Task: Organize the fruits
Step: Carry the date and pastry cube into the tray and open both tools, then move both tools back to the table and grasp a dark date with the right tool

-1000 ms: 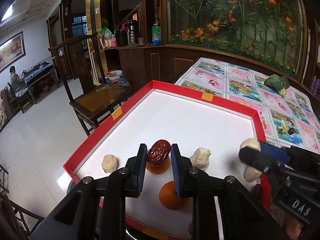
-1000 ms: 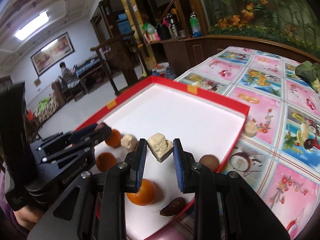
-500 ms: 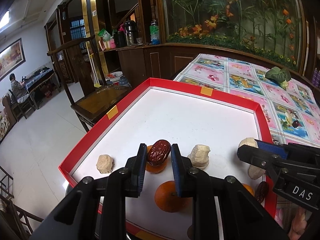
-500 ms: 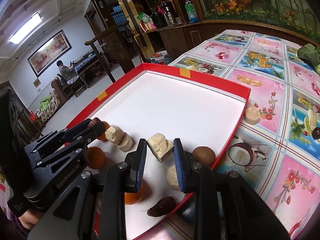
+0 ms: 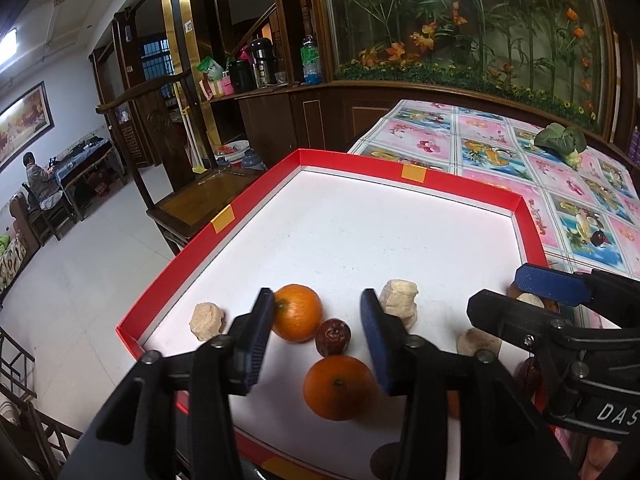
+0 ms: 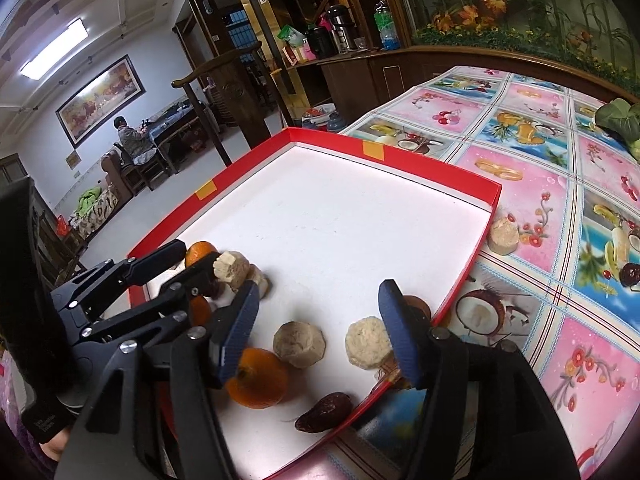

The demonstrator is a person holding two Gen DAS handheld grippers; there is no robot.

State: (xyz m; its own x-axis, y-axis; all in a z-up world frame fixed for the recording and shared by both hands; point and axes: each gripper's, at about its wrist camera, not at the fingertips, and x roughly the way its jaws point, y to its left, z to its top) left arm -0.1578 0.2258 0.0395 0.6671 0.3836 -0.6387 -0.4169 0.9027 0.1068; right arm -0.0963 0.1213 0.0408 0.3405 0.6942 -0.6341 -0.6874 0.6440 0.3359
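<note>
A red-rimmed white tray (image 5: 464,188) holds the fruits near its front edge. My left gripper (image 5: 318,338) is open and empty above a red date (image 5: 333,337), which lies between two oranges (image 5: 297,312) (image 5: 339,387). Beige chunks (image 5: 206,321) (image 5: 400,300) lie to either side. My right gripper (image 6: 316,332) is open and empty over two beige chunks (image 6: 299,344) (image 6: 369,343) lying on the tray, with an orange (image 6: 256,378) and another date (image 6: 325,416) just in front. Each gripper shows in the other's view (image 5: 532,300) (image 6: 184,264).
One beige chunk (image 6: 503,236) lies on the fruit-print tablecloth (image 6: 560,184) just right of the tray. A brown round fruit (image 6: 416,306) sits at the tray's right rim behind my right finger. A leafy vegetable (image 5: 560,142) lies far back. A wooden chair (image 5: 192,208) stands left of the table.
Both grippers have opened. The date has dropped from the left gripper onto the tray between the oranges, and the beige chunk has dropped from the right gripper onto the tray.
</note>
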